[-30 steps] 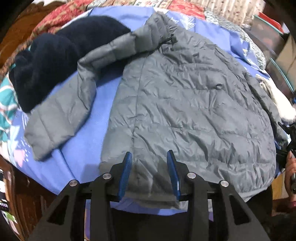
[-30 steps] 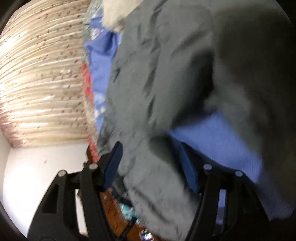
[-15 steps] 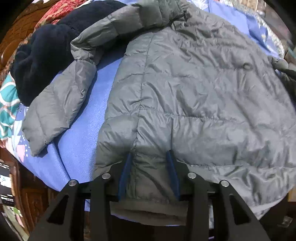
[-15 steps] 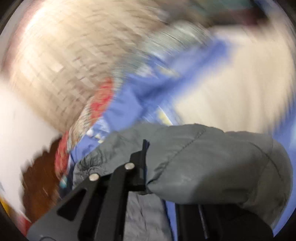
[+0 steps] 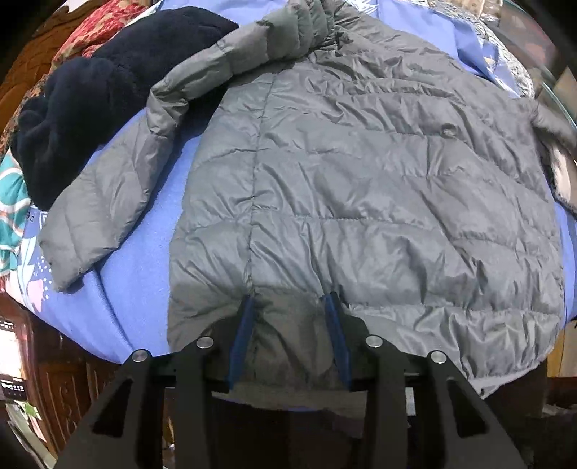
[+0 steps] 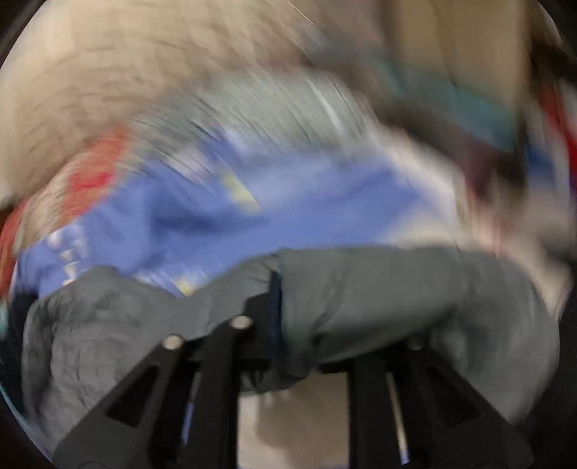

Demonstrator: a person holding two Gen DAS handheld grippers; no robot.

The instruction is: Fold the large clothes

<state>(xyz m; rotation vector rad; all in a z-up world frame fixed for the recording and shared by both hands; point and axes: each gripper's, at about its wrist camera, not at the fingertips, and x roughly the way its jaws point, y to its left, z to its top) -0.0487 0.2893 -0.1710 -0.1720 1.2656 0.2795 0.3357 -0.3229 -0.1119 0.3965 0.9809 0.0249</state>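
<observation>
A grey quilted puffer jacket [image 5: 360, 173] lies back-up on a blue bedsheet [image 5: 144, 259], one sleeve [image 5: 119, 180] stretched to the left. My left gripper [image 5: 290, 306] straddles the jacket's bottom hem; fabric bunches between its blue pads [image 5: 242, 332], jaws still apart. My right gripper [image 6: 335, 306] holds the jacket's other grey sleeve [image 6: 378, 299], lifted off the bed; its right finger is hidden under fabric. The right wrist view is badly motion-blurred.
A dark navy fleece garment [image 5: 93, 93] lies at the bed's upper left, touching the jacket's sleeve. A red patterned quilt [image 5: 101, 29] and brown wooden bed frame [image 5: 61, 378] border the bed. A curtain shows blurred in the right wrist view [image 6: 144, 72].
My left gripper pushed forward onto the hem, and fabric now sits between its pads. My right gripper closed on the sleeve, lifted it and keeps swinging fast.
</observation>
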